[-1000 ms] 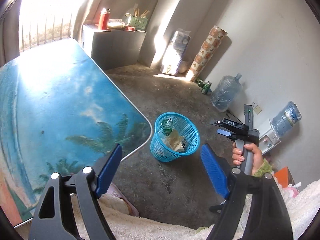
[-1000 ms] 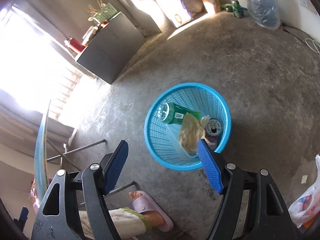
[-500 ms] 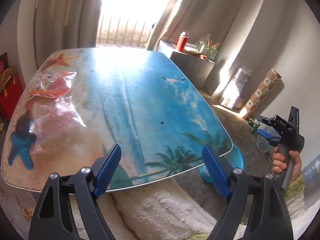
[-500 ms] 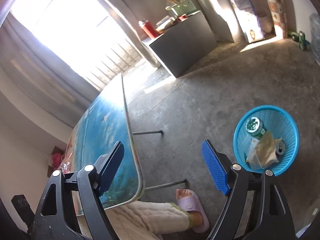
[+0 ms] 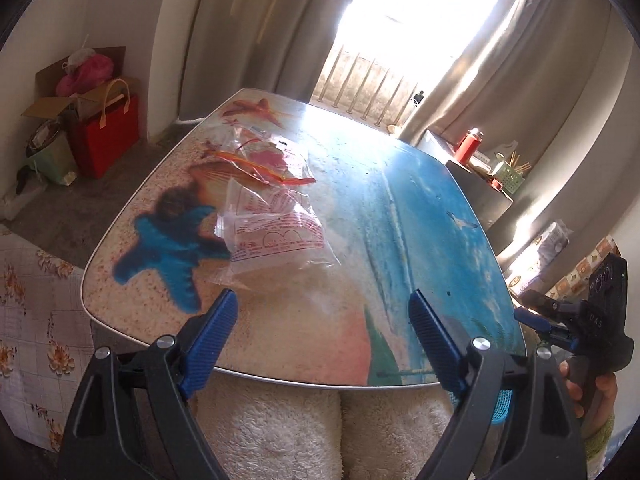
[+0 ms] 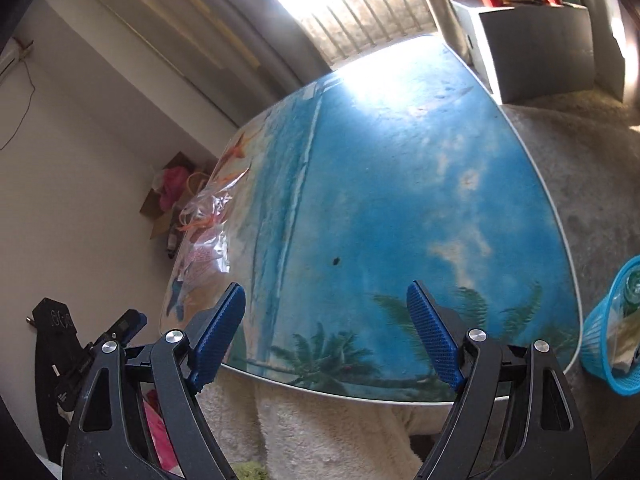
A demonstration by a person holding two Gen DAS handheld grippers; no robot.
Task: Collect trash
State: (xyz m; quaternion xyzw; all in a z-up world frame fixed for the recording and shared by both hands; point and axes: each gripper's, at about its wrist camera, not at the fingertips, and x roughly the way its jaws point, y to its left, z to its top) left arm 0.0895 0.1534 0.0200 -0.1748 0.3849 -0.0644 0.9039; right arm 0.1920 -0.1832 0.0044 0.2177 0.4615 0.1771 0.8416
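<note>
Crumpled clear plastic bags (image 5: 276,232) with red print lie on the left part of the beach-print table (image 5: 400,208). Another clear bag with an orange strip (image 5: 260,166) lies just behind them. My left gripper (image 5: 324,320) hovers over the table's near edge, short of the bags, its jaws opening with nothing between them. My right gripper (image 6: 326,312) stands open and empty over the near edge, further right. The bags (image 6: 204,232) are far to its left. The blue trash basket (image 6: 616,332) stands on the floor at the right, with a green bottle and paper inside.
A red bag (image 5: 106,136) and cardboard boxes sit in the left corner. A grey cabinet (image 6: 536,44) with a red flask (image 5: 468,146) stands beyond the table. The person's fleecy lap (image 5: 320,432) is under the near edge. The bright window washes out the far side.
Both views swung from the floor and the basket up to the table top. The plastic bags came into view. The basket slid to the right edge of the right wrist view.
</note>
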